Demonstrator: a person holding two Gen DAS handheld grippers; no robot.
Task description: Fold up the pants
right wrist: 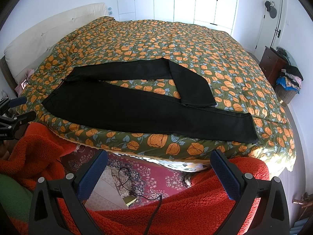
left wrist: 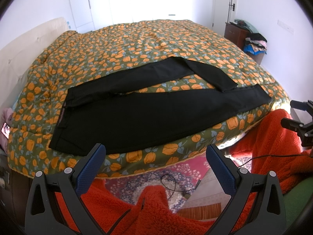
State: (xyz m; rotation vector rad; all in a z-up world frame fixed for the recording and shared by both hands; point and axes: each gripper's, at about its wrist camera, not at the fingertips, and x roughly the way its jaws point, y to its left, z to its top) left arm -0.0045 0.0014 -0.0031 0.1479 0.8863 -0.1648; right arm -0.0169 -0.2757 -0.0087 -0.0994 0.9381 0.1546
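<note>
Black pants (left wrist: pixel 137 113) (right wrist: pixel 125 107) lie spread on the floral quilt near the bed's front edge, waistband to the left. The near leg runs straight to the right; the far leg (right wrist: pixel 185 84) is bent back on itself, its cuff lying toward the near leg. My left gripper (left wrist: pixel 155 152) is open, held off the bed just in front of the waist end, nothing between its blue pads. My right gripper (right wrist: pixel 159 158) is open too, below the bed's edge in front of the near leg. Each gripper shows at the other view's side edge (left wrist: pixel 297 115) (right wrist: pixel 17 107).
The bed's green and orange quilt (left wrist: pixel 137 45) (right wrist: pixel 176 45) stretches far behind the pants. A person's red fleece (left wrist: pixel 156 211) (right wrist: pixel 195 205) fills the foreground. A patterned rug with a black cable (right wrist: pixel 127 178) lies below. A dresser and clothes pile (right wrist: pixel 289 78) stand at right.
</note>
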